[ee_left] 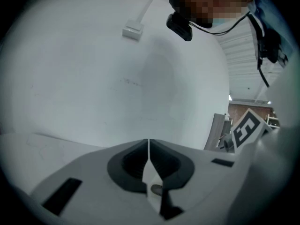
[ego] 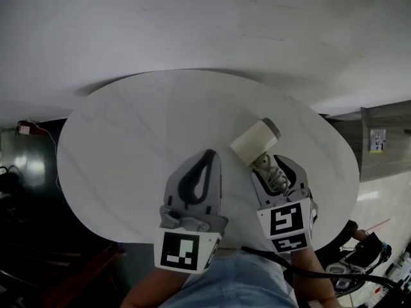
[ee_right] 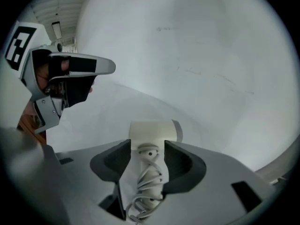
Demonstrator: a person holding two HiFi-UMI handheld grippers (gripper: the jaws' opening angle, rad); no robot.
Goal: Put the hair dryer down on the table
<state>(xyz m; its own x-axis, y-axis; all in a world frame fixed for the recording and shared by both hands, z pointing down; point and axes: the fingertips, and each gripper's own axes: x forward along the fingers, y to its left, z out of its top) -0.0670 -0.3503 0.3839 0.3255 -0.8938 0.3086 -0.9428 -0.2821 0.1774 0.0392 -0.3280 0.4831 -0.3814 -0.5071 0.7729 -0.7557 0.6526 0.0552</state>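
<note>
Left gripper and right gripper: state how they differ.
Left gripper has its jaws pressed together; right gripper has its jaws apart. Left gripper holds nothing; right gripper clamps the hair dryer by its cord-wrapped handle. Both point forward over the round white table.

Plain workroom or lab: round white table point(ego: 109, 140) against bare white wall point(ego: 192, 18) at 12 o'clock; cable point(ego: 32, 128) at 9; pale tiled floor point(ego: 385, 194) at 4.
</note>
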